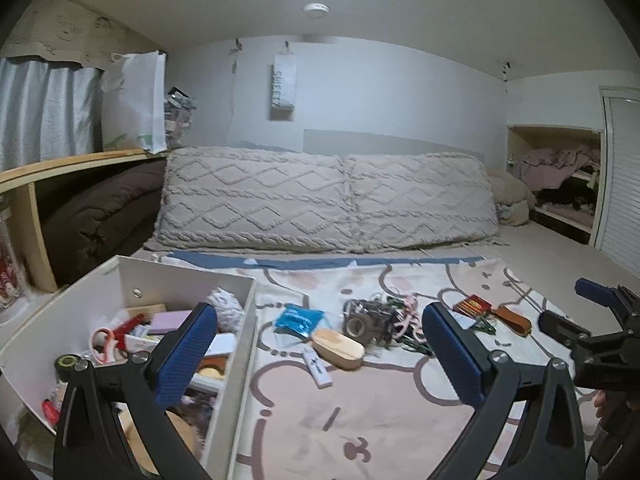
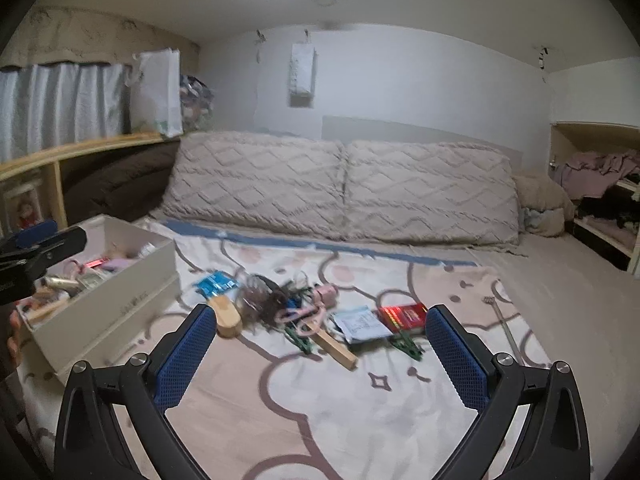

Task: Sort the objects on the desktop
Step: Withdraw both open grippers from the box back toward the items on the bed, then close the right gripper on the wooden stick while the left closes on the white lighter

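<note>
Your left gripper point(image 1: 320, 344) hangs with its blue-padded fingers spread wide and nothing between them, the left finger point(image 1: 188, 356) over the white box point(image 1: 240, 360) at the blanket's left edge. That box already holds scissors point(image 1: 110, 338), a roll of tape point(image 1: 68, 361) and other small bits. Your right gripper point(image 2: 318, 344) is also spread wide and empty, hovering above the patterned blanket point(image 2: 320, 420) near its front edge.

The loose things lie in a cluster toward the middle of the blanket: a blue packet point(image 1: 298, 319) nearest the box, a wooden block point(image 1: 338, 349) with a white USB stick point(image 1: 318, 368) just in front of it, a tangle of clips and cords point(image 1: 384, 320), a red packet point(image 2: 404, 316), a folded paper point(image 2: 362, 324), green clothespins point(image 2: 406, 346) and a wooden stick point(image 2: 336, 346). Two knitted cushions point(image 2: 344, 188) lean along the blanket's far edge
</note>
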Demonstrator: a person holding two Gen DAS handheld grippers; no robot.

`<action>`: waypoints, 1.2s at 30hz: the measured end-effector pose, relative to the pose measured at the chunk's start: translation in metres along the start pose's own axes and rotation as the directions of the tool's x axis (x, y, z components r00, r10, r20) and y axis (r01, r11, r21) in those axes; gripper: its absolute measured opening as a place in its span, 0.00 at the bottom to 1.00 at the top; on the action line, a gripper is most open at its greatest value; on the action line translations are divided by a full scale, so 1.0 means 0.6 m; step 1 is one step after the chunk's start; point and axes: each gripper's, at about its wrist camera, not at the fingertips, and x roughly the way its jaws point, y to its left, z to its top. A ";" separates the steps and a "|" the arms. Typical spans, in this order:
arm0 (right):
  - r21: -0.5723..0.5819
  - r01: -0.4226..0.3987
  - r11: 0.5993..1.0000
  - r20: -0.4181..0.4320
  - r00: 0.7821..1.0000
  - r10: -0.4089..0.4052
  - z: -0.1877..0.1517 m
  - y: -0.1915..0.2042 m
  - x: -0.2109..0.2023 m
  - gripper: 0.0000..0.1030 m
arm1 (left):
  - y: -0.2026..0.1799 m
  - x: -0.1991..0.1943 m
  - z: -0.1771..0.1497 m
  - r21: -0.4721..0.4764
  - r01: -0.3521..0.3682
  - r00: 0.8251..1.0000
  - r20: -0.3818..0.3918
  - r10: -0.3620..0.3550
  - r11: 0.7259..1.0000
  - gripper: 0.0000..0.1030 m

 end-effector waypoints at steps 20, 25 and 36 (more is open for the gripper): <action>0.113 -0.039 0.993 -0.193 0.979 0.060 -0.072 -0.042 0.098 1.00 | -0.042 0.111 -0.087 -0.010 0.061 0.975 -0.212 -0.062 0.998 1.00; 0.139 -0.099 0.985 -0.266 0.955 0.133 -0.081 -0.055 0.151 0.77 | -0.045 0.131 -0.103 -0.018 0.083 0.964 -0.251 -0.084 0.996 1.00; 0.109 -0.135 0.985 -0.337 0.927 0.164 -0.095 -0.087 0.260 0.55 | -0.048 0.176 -0.134 -0.026 0.081 0.935 -0.344 -0.085 0.996 1.00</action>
